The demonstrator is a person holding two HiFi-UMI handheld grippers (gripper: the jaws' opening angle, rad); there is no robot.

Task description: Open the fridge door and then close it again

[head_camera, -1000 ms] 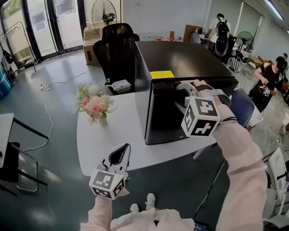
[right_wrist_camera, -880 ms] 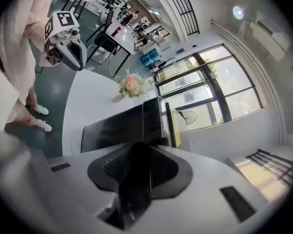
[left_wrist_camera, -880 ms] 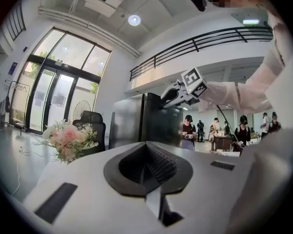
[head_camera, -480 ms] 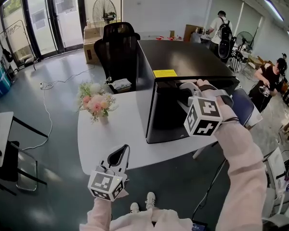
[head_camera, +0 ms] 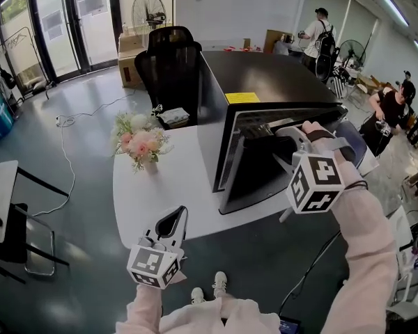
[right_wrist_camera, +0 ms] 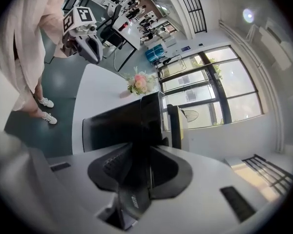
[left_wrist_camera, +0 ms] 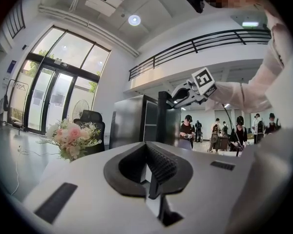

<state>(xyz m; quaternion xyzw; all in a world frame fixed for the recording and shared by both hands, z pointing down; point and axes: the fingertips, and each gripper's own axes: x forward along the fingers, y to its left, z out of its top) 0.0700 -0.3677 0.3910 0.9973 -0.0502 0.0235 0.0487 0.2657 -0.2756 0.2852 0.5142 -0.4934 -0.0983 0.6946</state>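
A black mini fridge (head_camera: 279, 78) stands on the white table (head_camera: 160, 186). Its door (head_camera: 265, 165) is ajar, swung out at the right side so a gap shows along the top. My right gripper (head_camera: 282, 132) is shut on the door's top edge; in the right gripper view that dark door edge (right_wrist_camera: 117, 123) runs between the pads of the right gripper (right_wrist_camera: 134, 174). My left gripper (head_camera: 168, 223) hangs shut and empty by the table's near edge, pointing at the fridge (left_wrist_camera: 136, 121); its pads (left_wrist_camera: 156, 162) meet.
A flower bouquet (head_camera: 141, 143) stands on the table left of the fridge. A black office chair (head_camera: 168, 65) sits behind the table. People stand at the back right (head_camera: 390, 106). A cable lies on the floor (head_camera: 70, 158), and another table corner (head_camera: 0, 186) is at left.
The fridge door has swung outward from nearly shut to ajar, and my right gripper has moved with it toward me and to the right. The left gripper has stayed put.
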